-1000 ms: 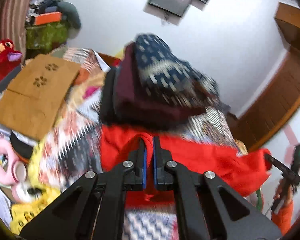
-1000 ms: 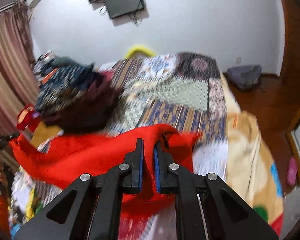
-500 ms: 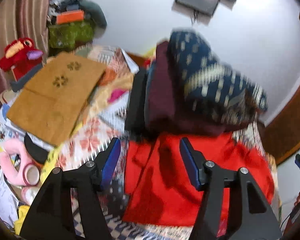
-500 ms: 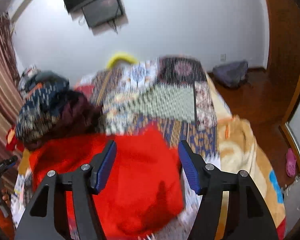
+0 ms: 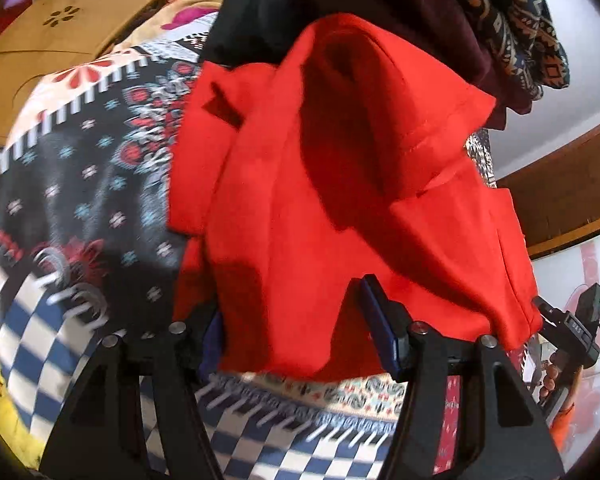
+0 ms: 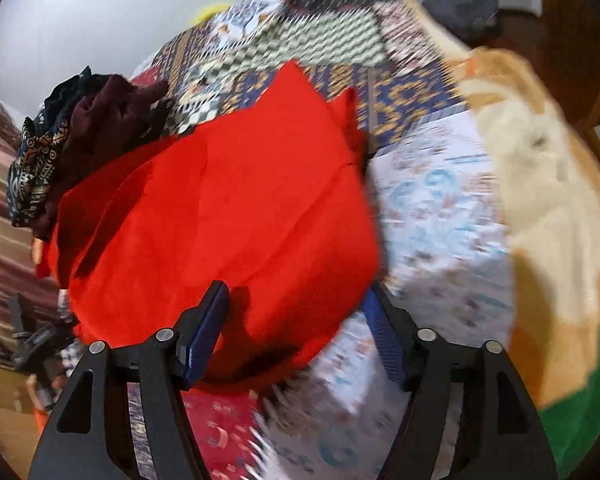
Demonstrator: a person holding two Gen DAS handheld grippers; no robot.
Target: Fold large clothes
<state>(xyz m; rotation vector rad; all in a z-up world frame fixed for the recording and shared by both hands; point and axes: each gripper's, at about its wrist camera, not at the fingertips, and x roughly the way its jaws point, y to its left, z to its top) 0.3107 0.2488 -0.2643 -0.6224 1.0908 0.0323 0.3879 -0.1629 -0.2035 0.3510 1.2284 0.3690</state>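
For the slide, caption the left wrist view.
Open left gripper over the red garment lying on the patterned bedspread.

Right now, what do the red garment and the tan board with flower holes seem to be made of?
The red garment looks like soft, matte woven or knitted cloth: it drapes in folds and shows a stitched hem. The tan board seems stiff, perhaps cardboard or thin wood: flat, matte, with clean flower-shaped cut-outs. Neither can be settled further.

Matt red cloth garment (image 5: 340, 184)
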